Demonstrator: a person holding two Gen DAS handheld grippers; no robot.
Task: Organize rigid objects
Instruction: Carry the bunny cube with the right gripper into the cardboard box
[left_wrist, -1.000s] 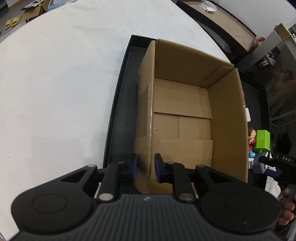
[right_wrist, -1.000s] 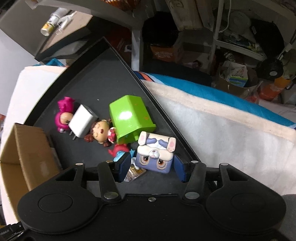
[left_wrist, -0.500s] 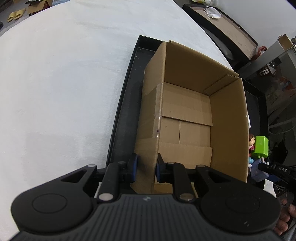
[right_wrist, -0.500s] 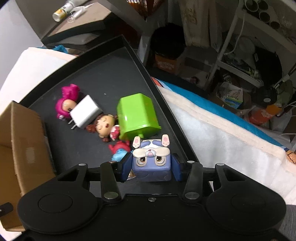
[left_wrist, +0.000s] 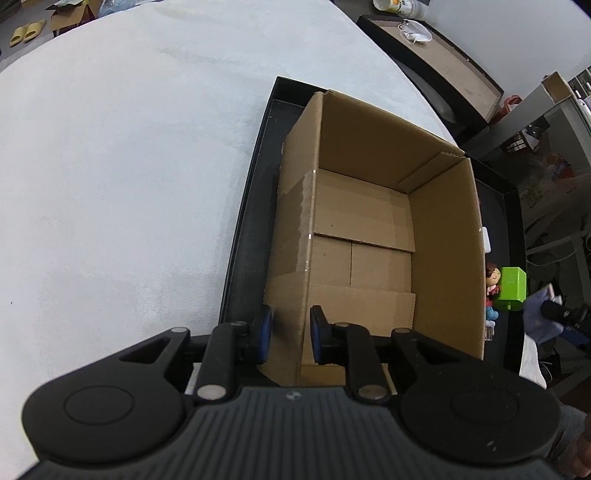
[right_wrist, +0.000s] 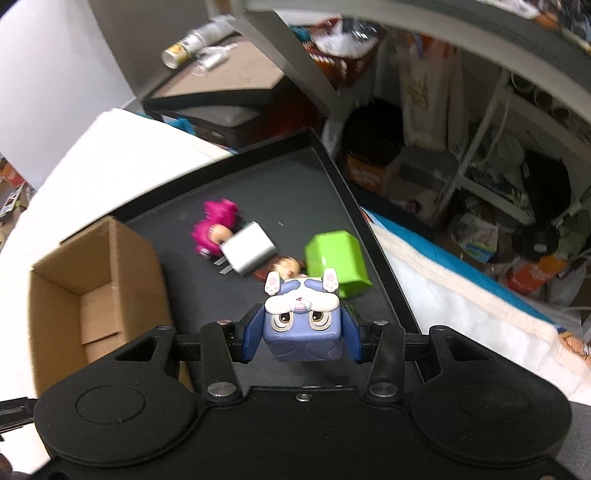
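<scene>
An open, empty cardboard box stands on a black tray. My left gripper is shut on the box's near left wall, one pad outside and one inside. My right gripper is shut on a blue-purple bunny cube toy and holds it above the tray. Below it on the tray lie a green cube, a white charger plug, a pink figure and a brown-haired doll, partly hidden by the bunny cube. The box stands to the left.
In the left wrist view the green cube, the doll and a small blue figure lie right of the box. White cloth covers the table. Cluttered shelves stand beyond the tray's right rim.
My right gripper closed on the bunny cube and lifted it off the tray, swinging toward the box. The left gripper kept its hold on the box wall.
</scene>
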